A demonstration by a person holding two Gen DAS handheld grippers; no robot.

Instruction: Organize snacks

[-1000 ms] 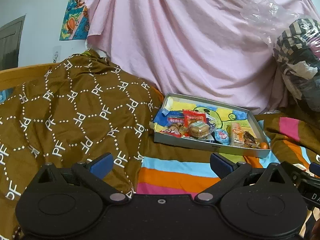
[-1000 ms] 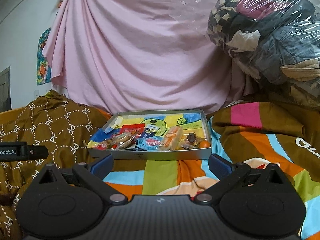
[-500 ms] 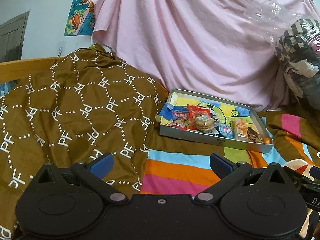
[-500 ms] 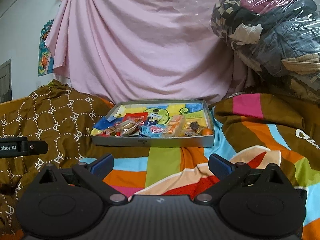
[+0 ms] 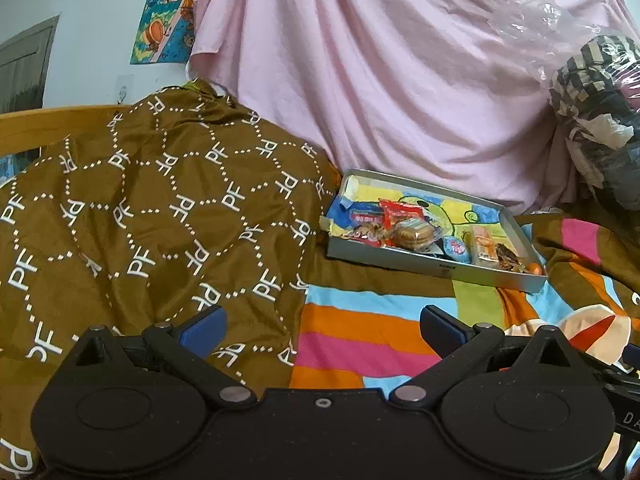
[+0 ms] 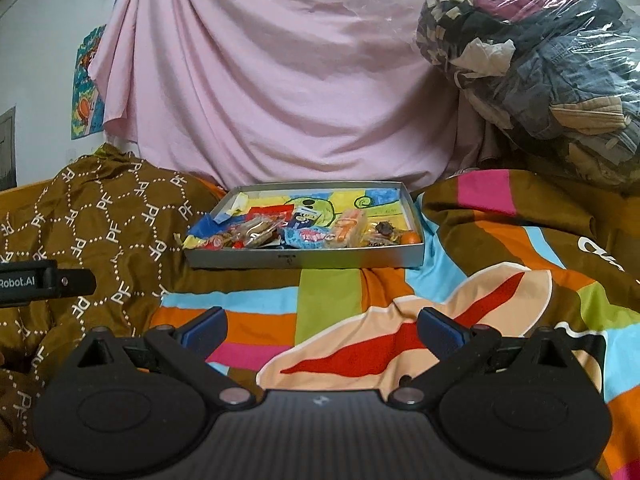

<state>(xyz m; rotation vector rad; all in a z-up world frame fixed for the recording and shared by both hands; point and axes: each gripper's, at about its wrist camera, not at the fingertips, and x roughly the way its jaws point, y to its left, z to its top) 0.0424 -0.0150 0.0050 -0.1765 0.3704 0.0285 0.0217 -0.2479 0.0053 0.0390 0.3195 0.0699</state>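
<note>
Both grippers farther from tray (jaws wide)

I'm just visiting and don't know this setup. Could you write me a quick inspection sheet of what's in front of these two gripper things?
Surface: a bed under a striped multicolour blanket.
Job's things: a shallow grey tray on the blanket, holding wrapped snacks heaped along its near side.
Clutter: a rumpled brown patterned cloth left of the tray; a plastic-wrapped bundle of clothes at the right.
Grippers: left gripper and right gripper both open, empty, short of the tray.
Cables: nothing seen.
Surroundings: a pink sheet hung behind; a cartoon poster on the wall.
</note>
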